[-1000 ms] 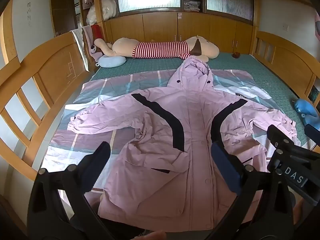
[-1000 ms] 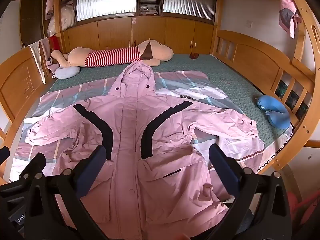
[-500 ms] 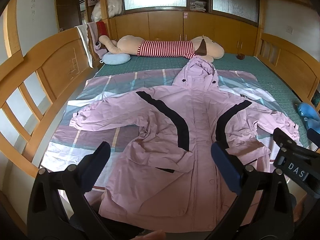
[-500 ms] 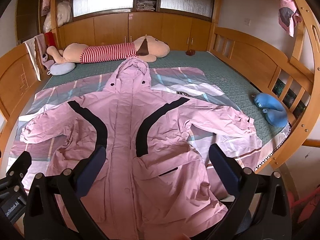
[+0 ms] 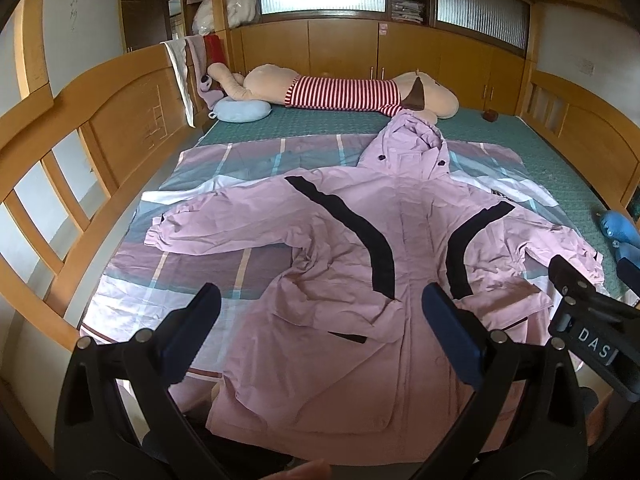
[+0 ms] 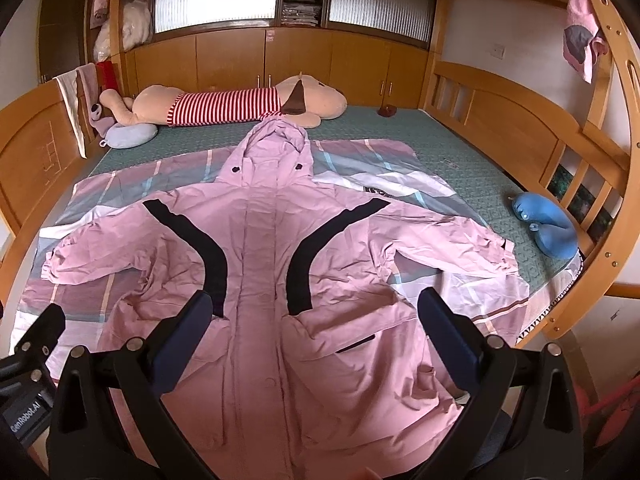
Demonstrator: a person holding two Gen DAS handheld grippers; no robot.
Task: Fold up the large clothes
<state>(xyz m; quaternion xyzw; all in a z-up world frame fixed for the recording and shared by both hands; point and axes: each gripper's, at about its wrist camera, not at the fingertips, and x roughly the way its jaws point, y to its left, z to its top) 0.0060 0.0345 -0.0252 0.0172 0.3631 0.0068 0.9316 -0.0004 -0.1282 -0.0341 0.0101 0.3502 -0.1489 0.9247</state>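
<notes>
Pink jacket (image 5: 360, 272) is being displayed flat, front up, sleeves spread, on the plaid sheet (image 5: 208, 280) covering the bed. Left gripper (image 5: 320, 316) and right gripper (image 6: 312, 320) are being held above its hem, fingers wide apart, nothing gripped.

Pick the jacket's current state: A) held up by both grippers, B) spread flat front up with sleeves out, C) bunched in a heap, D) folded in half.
B: the jacket lies open on the bed with both sleeves stretched sideways and the hood pointing away; the left gripper and right gripper are open and hold nothing.
</notes>
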